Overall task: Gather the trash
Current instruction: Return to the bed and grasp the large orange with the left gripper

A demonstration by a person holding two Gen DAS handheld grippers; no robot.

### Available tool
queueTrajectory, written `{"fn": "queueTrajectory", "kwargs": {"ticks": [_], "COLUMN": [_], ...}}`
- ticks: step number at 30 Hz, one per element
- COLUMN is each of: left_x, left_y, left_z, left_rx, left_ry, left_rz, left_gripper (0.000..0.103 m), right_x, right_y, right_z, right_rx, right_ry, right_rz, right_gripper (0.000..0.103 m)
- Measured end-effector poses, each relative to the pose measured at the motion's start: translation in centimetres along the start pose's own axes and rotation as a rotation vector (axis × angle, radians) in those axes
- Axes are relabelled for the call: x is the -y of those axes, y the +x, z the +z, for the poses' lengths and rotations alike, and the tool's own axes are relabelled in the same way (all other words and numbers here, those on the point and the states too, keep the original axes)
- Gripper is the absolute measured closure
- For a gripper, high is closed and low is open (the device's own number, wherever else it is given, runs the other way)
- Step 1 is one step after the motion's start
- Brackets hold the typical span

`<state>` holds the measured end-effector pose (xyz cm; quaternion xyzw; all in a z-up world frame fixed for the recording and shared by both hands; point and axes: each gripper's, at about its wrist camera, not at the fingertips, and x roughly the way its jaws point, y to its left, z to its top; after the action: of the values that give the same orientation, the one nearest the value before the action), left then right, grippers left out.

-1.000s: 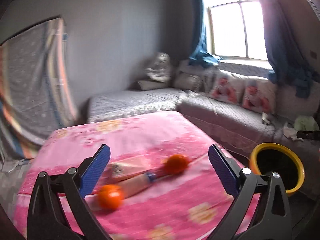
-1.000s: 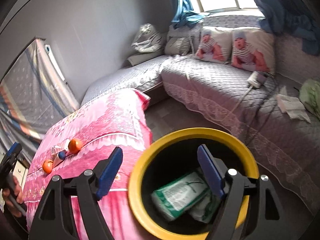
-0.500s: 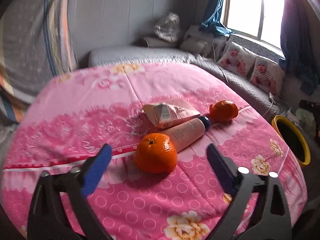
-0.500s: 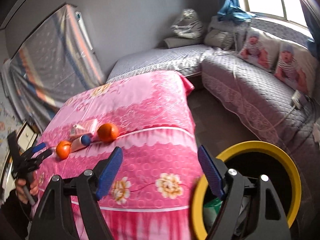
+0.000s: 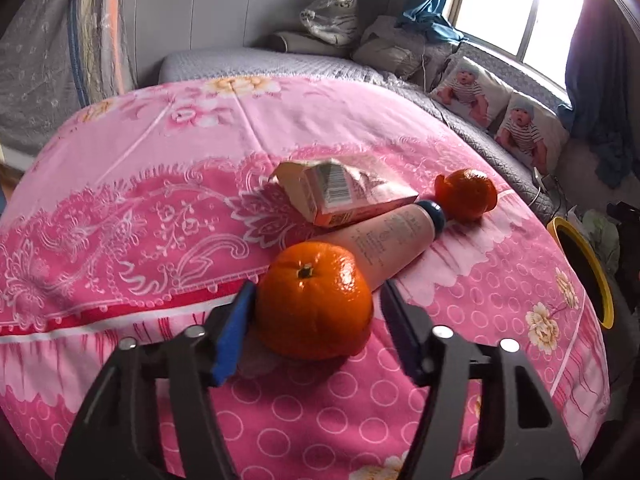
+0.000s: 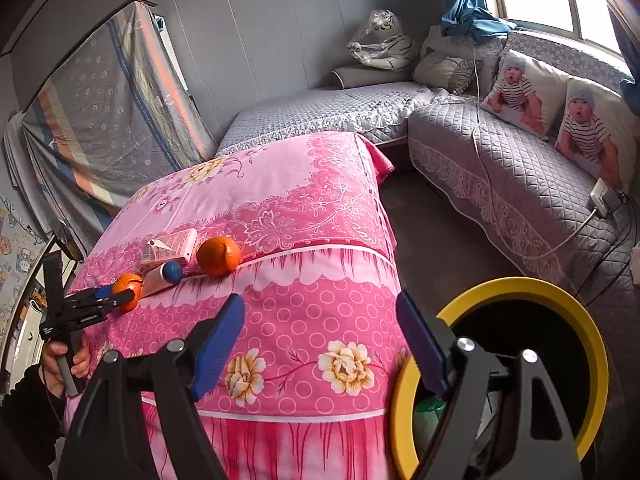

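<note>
On the pink tablecloth (image 5: 120, 200) lie a near orange (image 5: 314, 300), a beige tube with a blue cap (image 5: 396, 234), a crumpled pink carton (image 5: 340, 194) and a far orange (image 5: 466, 194). My left gripper (image 5: 316, 308) has its jaws around the near orange: the left pad touches it, the right pad stands slightly off. The right wrist view shows the left gripper (image 6: 108, 298) at that orange (image 6: 128, 284). My right gripper (image 6: 320, 336) is open and empty, above the table's edge beside the yellow-rimmed trash bin (image 6: 520, 288), which holds green packets (image 6: 430, 412).
A grey quilted sofa (image 6: 500, 168) with baby-print pillows (image 6: 520, 92) runs along the back and right. A cable and charger (image 6: 604, 196) lie on it. The bin (image 5: 592, 268) stands on the floor past the table's right edge. A draped cloth (image 6: 112, 112) hangs at left.
My left gripper has moved in on the near orange and narrowed its jaws around it. My right gripper has swung from over the bin toward the table's edge, staying open.
</note>
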<state>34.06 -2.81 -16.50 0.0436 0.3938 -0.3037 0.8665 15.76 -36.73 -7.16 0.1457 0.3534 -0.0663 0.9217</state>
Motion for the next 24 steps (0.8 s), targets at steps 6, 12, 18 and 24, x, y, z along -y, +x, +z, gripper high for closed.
{"fn": "queueTrajectory", "kwargs": {"ticks": [6, 12, 18, 24], "left_x": [-0.1, 0.1, 0.6, 1.2], "left_y": [-0.9, -3.8, -7.6, -10.8], "left_z": [-0.2, -0.2, -0.9, -2.4], "left_rx": [0.039, 0.092, 0.159, 0.217], "left_ry": [-0.01, -0.023, -0.044, -0.062], "left_rz": [0.002, -0.008, -0.027, -0.025], "left_gripper": [0.06, 0.06, 0.06, 0.06], "right_x": [-0.7, -5.0, -9.5, -11.6], "right_y": [-0.3, 1.8, 7.9, 13.1], "right_z": [0.2, 1.4, 2.5, 3.5], "right_rx": [0.003, -0.025, -0.122, -0.162], "right_ry": [-0.02, -0.144, -0.257, -0.281], "right_rz": [0.015, 0.041, 0.064, 0.054], "right_gripper": [0.028, 0.028, 0.028, 0.034]}}
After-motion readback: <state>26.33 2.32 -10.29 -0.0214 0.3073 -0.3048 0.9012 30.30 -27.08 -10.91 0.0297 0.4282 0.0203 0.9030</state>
